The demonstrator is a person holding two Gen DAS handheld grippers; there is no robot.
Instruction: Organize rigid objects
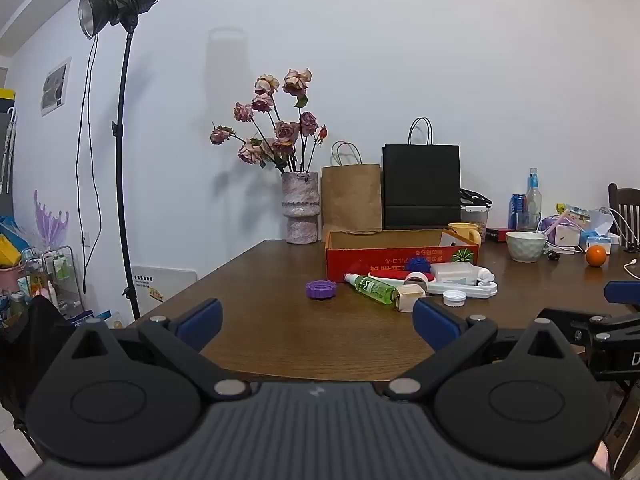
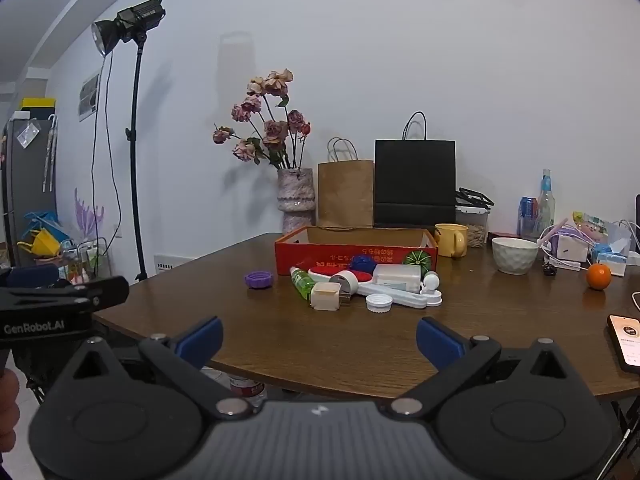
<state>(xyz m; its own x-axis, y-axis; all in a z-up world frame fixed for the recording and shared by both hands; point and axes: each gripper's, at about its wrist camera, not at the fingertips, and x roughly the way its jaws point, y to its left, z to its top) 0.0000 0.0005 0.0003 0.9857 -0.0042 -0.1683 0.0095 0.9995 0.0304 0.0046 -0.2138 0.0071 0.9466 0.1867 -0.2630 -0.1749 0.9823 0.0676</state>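
A pile of small rigid items lies on the brown table in front of a red cardboard box [image 1: 400,254] [image 2: 352,250]: a green spray bottle [image 1: 372,289] [image 2: 303,281], a purple lid [image 1: 321,290] [image 2: 259,279], a white cap [image 1: 454,298] [image 2: 379,303], a beige plug block [image 1: 410,297] [image 2: 326,296], a clear plastic case [image 1: 456,273] [image 2: 398,276] and a blue ball [image 2: 362,262]. My left gripper [image 1: 318,322] is open and empty, near the table's front edge. My right gripper [image 2: 320,340] is open and empty, also short of the pile.
A vase of dried roses [image 1: 301,212], a brown bag [image 1: 351,196] and a black bag [image 1: 421,186] stand behind the box. A yellow mug [image 2: 451,240], white bowl [image 2: 515,255], orange [image 2: 599,276] and phone [image 2: 626,342] sit to the right. A light stand [image 1: 122,160] stands left.
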